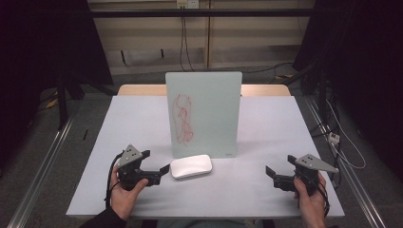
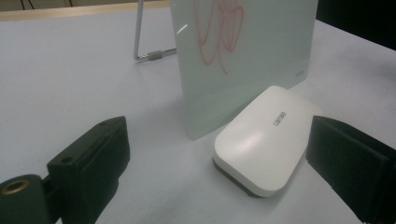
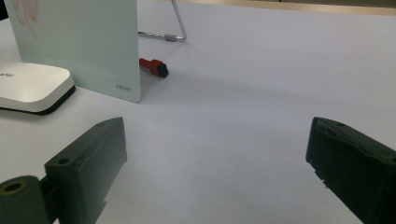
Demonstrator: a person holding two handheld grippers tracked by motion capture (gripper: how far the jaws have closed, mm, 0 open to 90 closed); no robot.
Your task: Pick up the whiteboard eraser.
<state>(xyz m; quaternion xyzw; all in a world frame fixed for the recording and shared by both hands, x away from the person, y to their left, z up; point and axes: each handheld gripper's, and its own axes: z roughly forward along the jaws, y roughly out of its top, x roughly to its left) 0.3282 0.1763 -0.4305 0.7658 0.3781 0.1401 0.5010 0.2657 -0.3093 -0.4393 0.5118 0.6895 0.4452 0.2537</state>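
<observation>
A pale glass drawing board stands upright mid-table on a wire stand, with red scribbles on its face. A white eraser block with a dark underside lies flat in front of it. My left gripper rests at the front left, open, pointing at the eraser; in the left gripper view the eraser sits ahead between the spread jaws, untouched. My right gripper is at the front right, open and holding nothing. A red marker lies behind the board.
The white table ends close to both hands at the front. The board's wire stand reaches back behind it. Cables run along the floor at the right and at the back.
</observation>
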